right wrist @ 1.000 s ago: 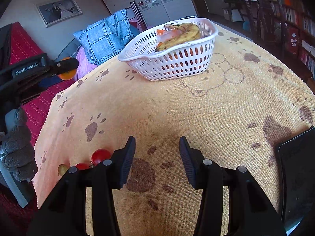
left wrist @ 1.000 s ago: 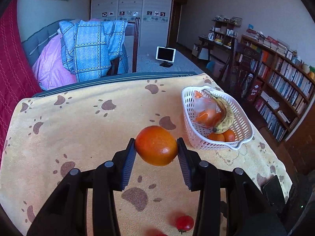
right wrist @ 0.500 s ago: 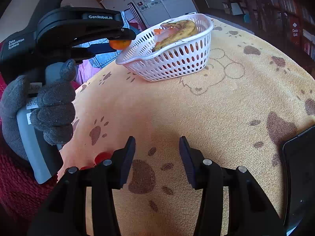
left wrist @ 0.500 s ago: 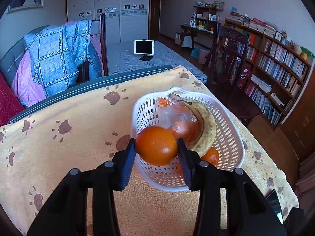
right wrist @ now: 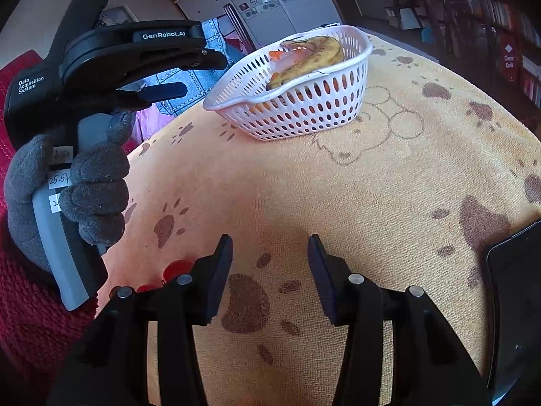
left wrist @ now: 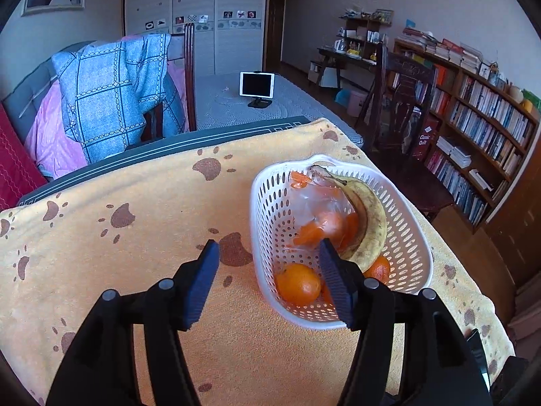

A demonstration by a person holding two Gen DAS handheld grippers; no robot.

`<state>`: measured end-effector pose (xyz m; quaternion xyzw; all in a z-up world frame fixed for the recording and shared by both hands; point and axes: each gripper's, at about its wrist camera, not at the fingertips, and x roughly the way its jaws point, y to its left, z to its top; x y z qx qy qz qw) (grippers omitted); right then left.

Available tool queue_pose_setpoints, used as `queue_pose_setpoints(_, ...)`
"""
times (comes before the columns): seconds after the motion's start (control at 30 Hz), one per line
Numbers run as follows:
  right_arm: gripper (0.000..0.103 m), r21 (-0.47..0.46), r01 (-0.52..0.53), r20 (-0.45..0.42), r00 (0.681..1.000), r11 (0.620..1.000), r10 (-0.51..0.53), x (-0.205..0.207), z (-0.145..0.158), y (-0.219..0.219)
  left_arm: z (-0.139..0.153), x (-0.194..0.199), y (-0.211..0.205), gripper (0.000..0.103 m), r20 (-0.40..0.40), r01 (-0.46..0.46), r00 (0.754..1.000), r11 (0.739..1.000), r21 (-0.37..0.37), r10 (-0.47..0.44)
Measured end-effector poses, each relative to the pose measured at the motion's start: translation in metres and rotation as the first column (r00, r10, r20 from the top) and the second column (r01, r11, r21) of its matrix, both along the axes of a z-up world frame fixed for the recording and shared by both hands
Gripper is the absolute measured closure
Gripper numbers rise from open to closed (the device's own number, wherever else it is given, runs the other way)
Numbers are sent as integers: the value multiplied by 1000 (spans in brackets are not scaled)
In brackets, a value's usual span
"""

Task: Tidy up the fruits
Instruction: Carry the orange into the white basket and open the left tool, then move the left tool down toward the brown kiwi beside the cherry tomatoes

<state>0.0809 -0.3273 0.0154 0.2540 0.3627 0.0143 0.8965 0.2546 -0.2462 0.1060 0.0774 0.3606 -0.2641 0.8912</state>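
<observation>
Released from the just-opened left gripper (left wrist: 268, 253), now spread and empty, the orange (left wrist: 298, 283) lies in the white basket (left wrist: 414, 247) below

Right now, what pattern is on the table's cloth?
Brown paw prints on yellow-orange cloth; right wrist view shows it best.
</observation>
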Motion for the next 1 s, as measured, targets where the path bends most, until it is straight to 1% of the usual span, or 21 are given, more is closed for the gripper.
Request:
queue_pose_setpoints(0.2, 55, -7, -4, 5, 1000, 1000, 4, -1, 2, -1, 7, -5, 18, 42, 6, -31, 999, 999, -12, 31)
queue_pose_setpoints(0.37, 55, -14, -27, 4, 1000, 1000, 27, -2, 2, 3, 11, -13, 35, 42, 13, -53, 998, 998, -21, 54)
queue_pose_setpoints(0.43, 51, -27, -30, 12, 999, 999, 30, -3, 4, 4, 12, -16, 42, 41, 22, -63, 998, 998, -16, 63)
queue_pose_setpoints(0.57, 50, -58, -46, 24, 999, 997, 48, -4, 6, 11, 12, -20, 56, 39, 26, -88, 996, 996, -4, 89)
queue_pose_setpoints(0.77, 49, -59, -42, 24, 999, 997, 44, -5, 6, 11, 9, -28, 86, 39, 26, -125, 992, 992, 18, 124)
queue_pose_setpoints(0.83, 46, -58, -33, 27, 999, 998, 35, -6, 7, 10, 7, -31, 98, 39, 23, -140, 990, 990, 19, 139)
queue_pose_setpoints(1.0, 46, -65, -27, 31, 999, 998, 29, -10, 8, 8, 1, -41, 129, 39, 5, -183, 983, 983, 15, 183)
